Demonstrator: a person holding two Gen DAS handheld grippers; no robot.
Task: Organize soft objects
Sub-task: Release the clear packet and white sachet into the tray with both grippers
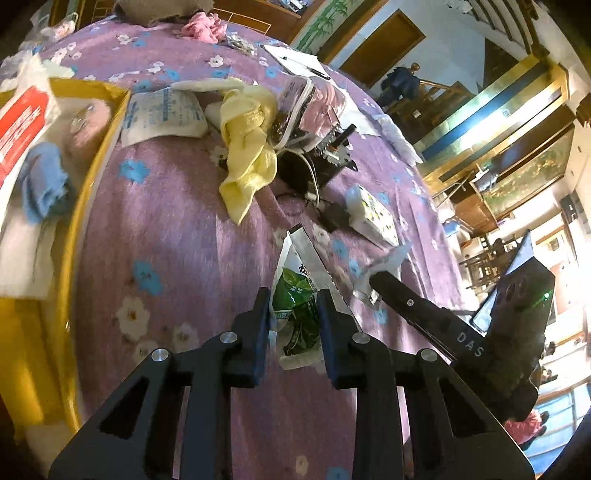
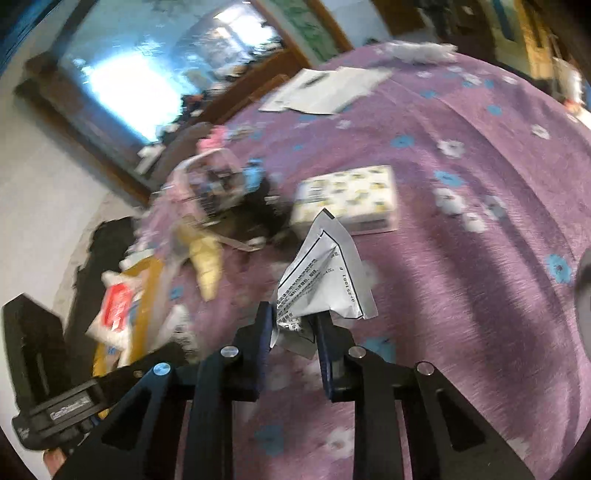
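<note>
A green and white foil sachet (image 1: 298, 295) is held between both grippers above the purple flowered tablecloth (image 1: 166, 229). My left gripper (image 1: 293, 306) is shut on its lower end. My right gripper (image 2: 295, 317) is shut on its other end, whose silver printed back (image 2: 325, 280) sticks up past the fingers; the right gripper also shows in the left wrist view (image 1: 373, 286). A yellow cloth (image 1: 245, 147) lies crumpled mid-table. A yellow box (image 1: 92, 177) at the left holds a blue cloth (image 1: 42, 182), a pink soft item and a red and white packet (image 1: 20, 125).
A white tissue pack (image 1: 166, 114) lies beside the box. A patterned tissue pack (image 2: 347, 197), a clear pouch (image 1: 295, 107), black electronics with cables (image 1: 314, 166), papers (image 2: 321, 92) and a pink cloth (image 1: 205, 27) lie farther out.
</note>
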